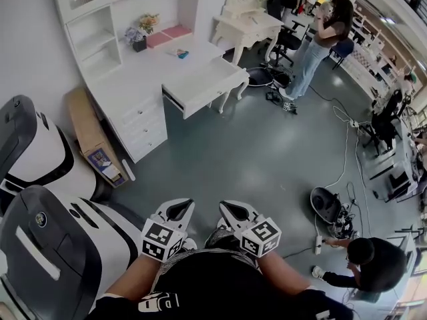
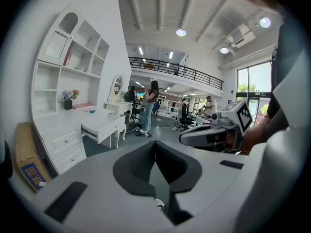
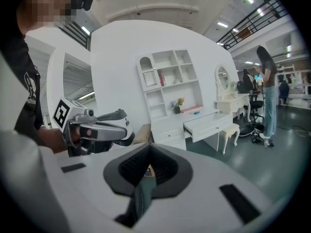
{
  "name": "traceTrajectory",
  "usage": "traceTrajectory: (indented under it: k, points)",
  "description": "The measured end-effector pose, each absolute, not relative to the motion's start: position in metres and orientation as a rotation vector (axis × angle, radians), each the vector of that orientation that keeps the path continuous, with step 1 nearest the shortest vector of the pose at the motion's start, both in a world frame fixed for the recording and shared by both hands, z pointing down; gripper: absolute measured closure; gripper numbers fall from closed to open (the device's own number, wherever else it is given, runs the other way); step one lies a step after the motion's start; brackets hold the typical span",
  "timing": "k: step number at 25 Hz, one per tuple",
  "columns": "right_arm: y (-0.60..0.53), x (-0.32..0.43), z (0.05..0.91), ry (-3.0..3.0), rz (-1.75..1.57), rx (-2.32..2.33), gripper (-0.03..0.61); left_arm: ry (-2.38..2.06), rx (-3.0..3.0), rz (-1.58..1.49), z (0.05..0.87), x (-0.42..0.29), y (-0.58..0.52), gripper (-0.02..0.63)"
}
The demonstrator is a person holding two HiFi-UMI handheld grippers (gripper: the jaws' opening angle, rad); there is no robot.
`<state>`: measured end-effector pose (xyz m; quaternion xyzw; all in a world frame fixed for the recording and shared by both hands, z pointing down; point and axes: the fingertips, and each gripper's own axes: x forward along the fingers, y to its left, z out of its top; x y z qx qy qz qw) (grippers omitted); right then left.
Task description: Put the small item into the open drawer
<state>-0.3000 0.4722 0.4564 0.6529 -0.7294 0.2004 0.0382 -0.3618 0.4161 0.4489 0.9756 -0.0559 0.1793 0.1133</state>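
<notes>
A white desk (image 1: 143, 69) with shelves stands far ahead at the upper left, its drawer (image 1: 207, 82) pulled open. On the desk top lies a small blue item (image 1: 181, 54), also visible as the small item (image 3: 197, 112) in the right gripper view. Both grippers are held low in front of the person, well short of the desk. My left gripper (image 1: 187, 203) is shut with nothing in it, its jaws (image 2: 154, 143) meeting at the tips. My right gripper (image 1: 225, 204) is likewise shut and empty (image 3: 147, 148). The open drawer (image 2: 103, 128) shows beyond the left jaws.
A cardboard box (image 1: 90, 135) leans against the desk's left side. White and black machines (image 1: 47, 199) stand at the left. A white vanity table (image 1: 245, 24) is beyond the desk. A person (image 1: 320, 42) stands far off; another crouches (image 1: 367, 262) beside cables (image 1: 343, 159).
</notes>
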Motion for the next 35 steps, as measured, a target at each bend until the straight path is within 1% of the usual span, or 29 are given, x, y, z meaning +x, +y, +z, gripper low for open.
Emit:
traceTrajectory:
  k: [8, 14, 20, 35]
  points:
    - [0.462, -0.28, 0.462, -2.235, 0.705, 2.025, 0.569, -0.178, 2.833, 0.526, 0.456, -0.347, 0.404, 0.6]
    - [0.434, -0.249, 0.467, -2.254, 0.741, 2.039, 0.569, -0.207, 2.803, 0.578, 0.467, -0.325, 0.383, 0.6]
    - [0.397, -0.206, 0.469, -2.265, 0.716, 2.01, 0.569, -0.207, 2.813, 0.585, 0.463, -0.272, 0.345, 0.6]
    - [0.3, -0.056, 0.437, -2.37, 0.627, 1.92, 0.569, -0.301, 2.863, 0.603, 0.432, -0.122, 0.262, 0.6]
